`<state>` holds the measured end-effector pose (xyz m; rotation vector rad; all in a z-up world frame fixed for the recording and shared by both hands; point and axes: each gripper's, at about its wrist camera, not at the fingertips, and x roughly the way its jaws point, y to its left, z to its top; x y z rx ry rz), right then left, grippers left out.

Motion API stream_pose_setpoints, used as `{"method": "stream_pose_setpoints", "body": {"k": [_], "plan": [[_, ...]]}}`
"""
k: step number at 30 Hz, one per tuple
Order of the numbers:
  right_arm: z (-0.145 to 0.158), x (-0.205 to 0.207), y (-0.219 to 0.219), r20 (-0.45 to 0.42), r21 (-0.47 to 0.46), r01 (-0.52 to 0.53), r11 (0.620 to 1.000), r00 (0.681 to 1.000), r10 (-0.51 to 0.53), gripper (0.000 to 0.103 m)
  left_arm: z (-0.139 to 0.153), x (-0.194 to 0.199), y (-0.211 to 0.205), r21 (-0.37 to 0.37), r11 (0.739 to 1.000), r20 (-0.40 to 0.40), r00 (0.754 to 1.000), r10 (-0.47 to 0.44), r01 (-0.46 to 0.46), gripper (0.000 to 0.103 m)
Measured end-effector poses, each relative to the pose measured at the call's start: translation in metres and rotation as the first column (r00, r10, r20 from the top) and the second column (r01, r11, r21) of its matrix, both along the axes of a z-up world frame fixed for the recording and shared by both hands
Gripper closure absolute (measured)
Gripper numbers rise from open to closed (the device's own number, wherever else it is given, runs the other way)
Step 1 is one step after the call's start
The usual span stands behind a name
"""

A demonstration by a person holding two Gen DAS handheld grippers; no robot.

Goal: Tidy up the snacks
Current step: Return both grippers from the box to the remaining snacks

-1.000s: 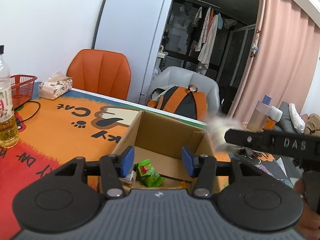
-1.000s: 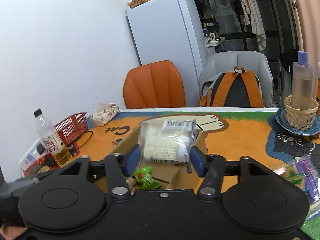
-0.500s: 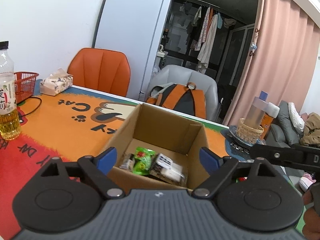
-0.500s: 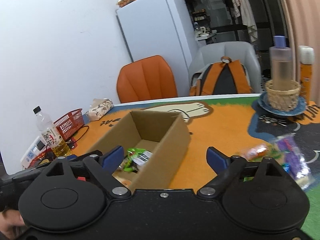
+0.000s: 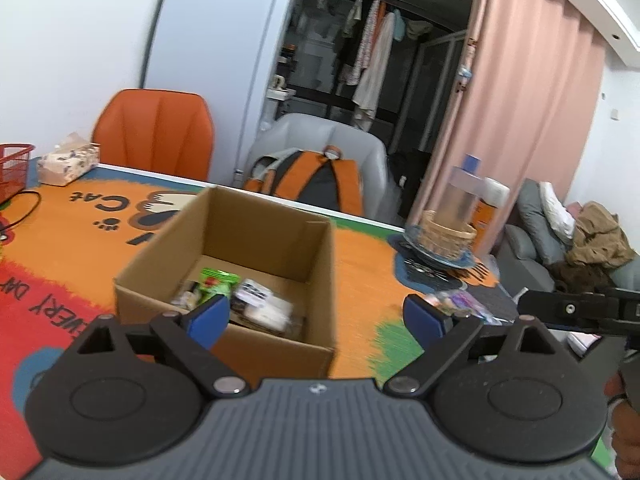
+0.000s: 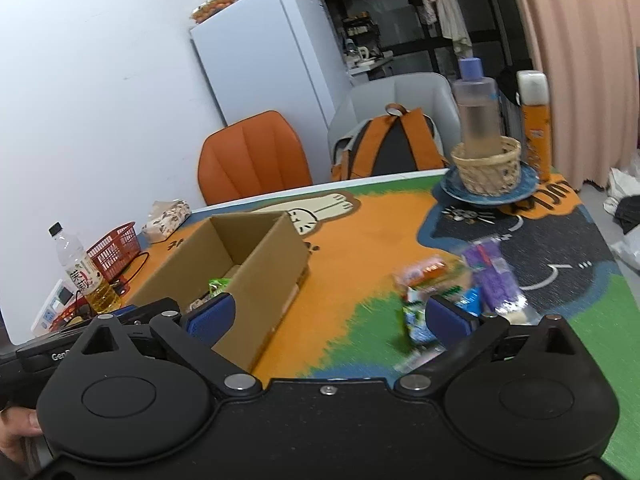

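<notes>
An open cardboard box stands on the cat-print table mat; it also shows in the right wrist view. Inside lie a green snack pack and a clear pack with a barcode label. A loose pile of snack packs lies right of the box, with a purple pack and an orange-pink pack. My left gripper is open and empty, in front of the box. My right gripper is open and empty, between box and pile.
A wicker basket holding a bottle sits on a blue plate at the back right beside an orange can. A tea bottle, red basket and tissue pack stand at left. Chairs and a backpack are behind.
My right gripper let go of the clear pack into the box, opened wide and swung right toward the snack pile. My left gripper opened wide and pulled back from the box.
</notes>
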<state>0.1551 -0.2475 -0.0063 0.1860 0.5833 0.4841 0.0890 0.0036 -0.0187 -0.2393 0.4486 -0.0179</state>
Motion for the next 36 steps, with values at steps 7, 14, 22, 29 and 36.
{"method": "stream_pose_setpoints", "body": {"k": [7, 14, 22, 29, 36], "plan": [[-0.003, -0.013, -0.028, -0.004, -0.026, 0.029, 0.999, 1.000, -0.029, 0.000, -0.002, -0.009, -0.027, -0.017, 0.994, -0.020, 0.993, -0.112, 0.112, 0.010], [-0.007, -0.025, -0.044, 0.008, -0.061, 0.050, 0.997, 0.999, -0.049, 0.000, -0.012, -0.014, -0.056, -0.021, 0.980, -0.045, 0.979, -0.198, 0.197, 0.010], [-0.013, -0.032, -0.057, 0.006, -0.076, 0.046, 0.996, 0.999, -0.045, 0.000, -0.023, -0.014, -0.085, -0.016, 0.963, -0.070, 0.960, -0.270, 0.270, 0.010], [-0.027, -0.037, -0.076, -0.034, -0.059, 0.050, 0.997, 0.998, -0.052, 0.000, -0.040, -0.007, -0.100, -0.034, 0.953, -0.106, 0.947, -0.303, 0.301, 0.012], [-0.040, -0.036, -0.088, -0.044, -0.050, 0.053, 0.997, 0.998, -0.055, 0.006, -0.056, -0.002, -0.121, -0.028, 0.941, -0.133, 0.932, -0.338, 0.337, 0.019]]}}
